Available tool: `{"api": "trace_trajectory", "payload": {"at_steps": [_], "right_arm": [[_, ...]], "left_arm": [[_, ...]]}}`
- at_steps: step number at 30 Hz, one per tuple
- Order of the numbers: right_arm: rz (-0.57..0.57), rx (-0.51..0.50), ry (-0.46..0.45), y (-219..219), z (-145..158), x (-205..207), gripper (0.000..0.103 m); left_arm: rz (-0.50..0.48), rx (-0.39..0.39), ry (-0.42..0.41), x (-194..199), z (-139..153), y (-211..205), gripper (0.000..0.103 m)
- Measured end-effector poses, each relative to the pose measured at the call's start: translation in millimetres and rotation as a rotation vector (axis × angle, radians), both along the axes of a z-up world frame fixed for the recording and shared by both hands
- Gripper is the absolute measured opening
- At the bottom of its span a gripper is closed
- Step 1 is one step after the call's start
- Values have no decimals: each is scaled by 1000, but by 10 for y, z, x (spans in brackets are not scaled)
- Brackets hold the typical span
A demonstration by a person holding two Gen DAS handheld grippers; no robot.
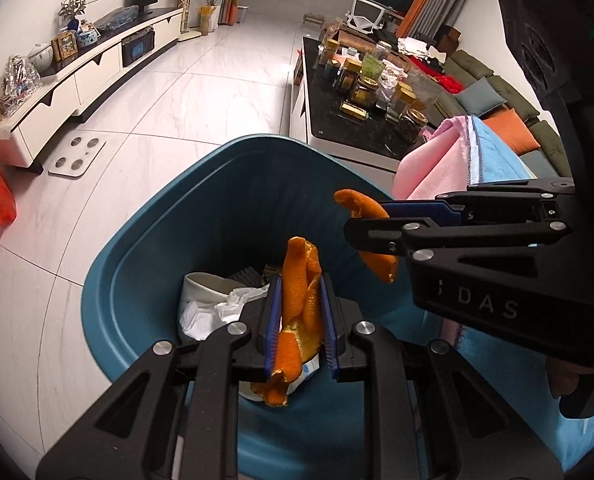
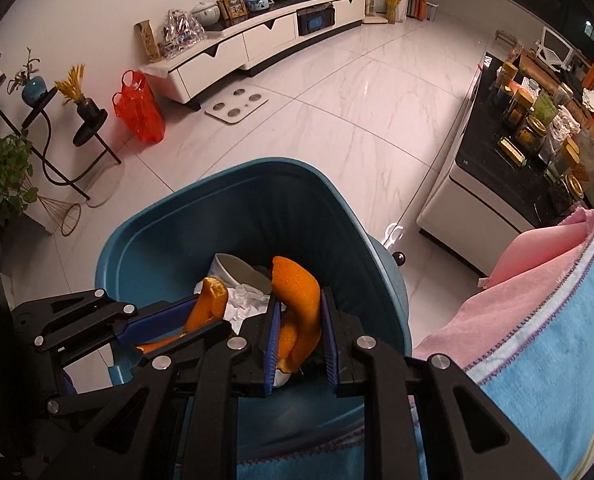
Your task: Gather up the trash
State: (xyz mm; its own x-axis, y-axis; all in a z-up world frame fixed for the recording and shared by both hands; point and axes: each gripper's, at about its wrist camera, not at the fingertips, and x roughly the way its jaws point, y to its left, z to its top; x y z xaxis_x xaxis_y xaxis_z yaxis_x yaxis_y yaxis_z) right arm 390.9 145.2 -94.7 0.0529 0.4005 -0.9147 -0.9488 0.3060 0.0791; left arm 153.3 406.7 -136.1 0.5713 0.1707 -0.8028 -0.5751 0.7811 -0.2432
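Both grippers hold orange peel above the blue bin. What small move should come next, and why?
Probably open both grippers. The left gripper and right gripper each clamp an orange peel above the blue bin, where paper trash already lies, so the peels should fall inside.

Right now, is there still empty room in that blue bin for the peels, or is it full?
There is room. The blue bin shows bare walls at its far side and left, and bare floor nearest the camera. Only the middle is crowded, with a white cup and crumpled paper. Each claw holds an orange peel above it.
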Motion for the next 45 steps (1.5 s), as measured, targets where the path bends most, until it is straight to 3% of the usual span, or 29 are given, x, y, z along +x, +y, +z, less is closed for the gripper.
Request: {"api": "trace_trajectory", "payload": {"at_steps": [16, 20, 22, 37, 43, 45], "right_arm": [[-8, -52, 21, 98, -129, 112, 23], [-12, -50, 15, 110, -122, 116, 26], [-16, -47, 16, 103, -113, 122, 33], [-61, 50, -2, -152, 220, 135, 37], [-85, 108, -11, -331, 429, 170, 45], [-91, 124, -13, -385, 485, 180, 49]], "left_arm": [[-22, 2, 48, 200, -208, 37, 20], [-23, 14, 49, 202, -187, 33, 32], [-22, 19, 48, 194, -175, 28, 37], [-4, 83, -17, -75, 229, -93, 44], [-3, 110, -40, -148, 430, -201, 53], [-4, 117, -56, -196, 504, -233, 62]]}}
